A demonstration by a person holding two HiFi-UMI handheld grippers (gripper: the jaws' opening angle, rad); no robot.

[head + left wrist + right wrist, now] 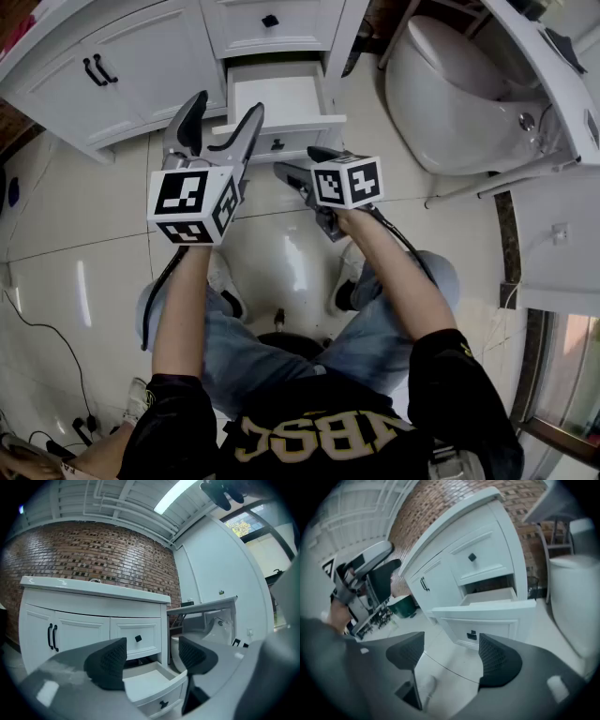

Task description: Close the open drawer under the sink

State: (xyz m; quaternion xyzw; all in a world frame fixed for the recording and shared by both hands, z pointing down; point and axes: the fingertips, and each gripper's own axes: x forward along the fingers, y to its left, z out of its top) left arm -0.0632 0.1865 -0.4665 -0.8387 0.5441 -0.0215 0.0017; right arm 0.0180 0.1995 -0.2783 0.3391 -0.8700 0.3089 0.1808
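The open drawer is the lower of two at the right end of a white vanity. It is pulled out over the tile floor, empty, with a black knob on its front. My left gripper is held level just left of the drawer front, open and holding nothing. In the left gripper view the drawer lies below and between the pads. My right gripper tilts down a short way in front of the drawer, open and empty. The right gripper view shows the drawer front ahead, apart from the pads.
A white toilet stands right of the vanity, close to the drawer's side. The upper drawer is shut, as are the double doors. A white shelf juts out at the far right. Cables trail on the floor at the left.
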